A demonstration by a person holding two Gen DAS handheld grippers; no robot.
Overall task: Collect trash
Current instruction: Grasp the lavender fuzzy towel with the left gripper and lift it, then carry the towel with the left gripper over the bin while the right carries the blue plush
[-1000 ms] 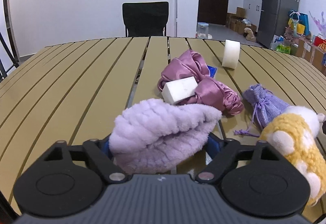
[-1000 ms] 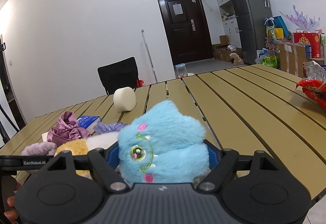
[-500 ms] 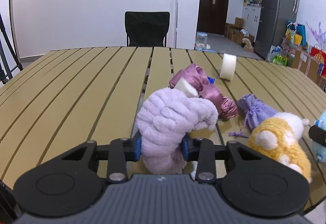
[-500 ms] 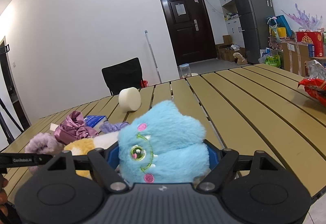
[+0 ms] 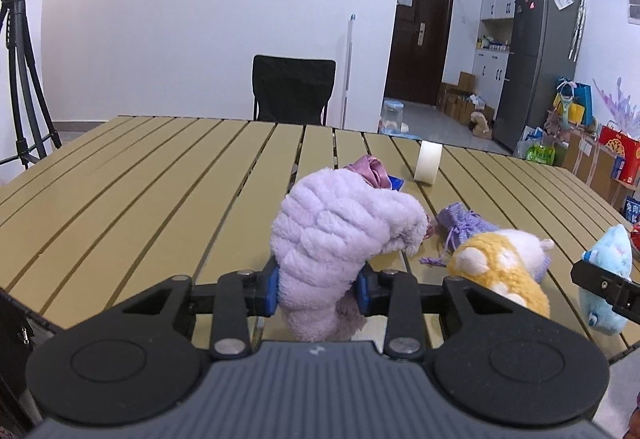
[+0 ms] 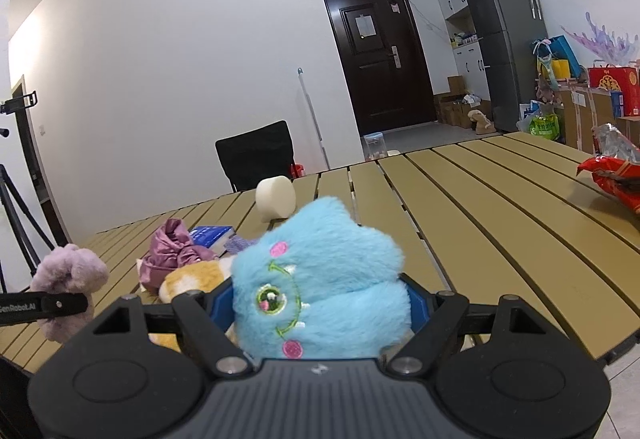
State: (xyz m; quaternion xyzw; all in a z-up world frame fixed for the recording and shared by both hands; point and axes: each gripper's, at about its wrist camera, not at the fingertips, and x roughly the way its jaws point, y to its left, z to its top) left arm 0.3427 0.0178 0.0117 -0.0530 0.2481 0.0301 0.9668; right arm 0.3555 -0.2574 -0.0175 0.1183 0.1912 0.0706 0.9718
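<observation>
L jaws just closed on the fluffy lilac plush mitt [image 5: 340,239], pinched narrow at its base, now lifted clear of the tan slatted table [image 5: 140,199]. Was lying flat between wide jaws a sec ago, so pick looks done. R jaws unchanged, held wide around the round sky-blue plush toy [image 6: 320,279]. No bin in view; carry-off next imo. Orange-white plush [image 5: 500,267], purple knit pouch [image 5: 464,223] remain on table.

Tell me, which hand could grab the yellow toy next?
Neither yet, probably. The left gripper is shut on the purple fluffy thing, the right gripper on the blue toy. The yellow toy lies between them.
</observation>
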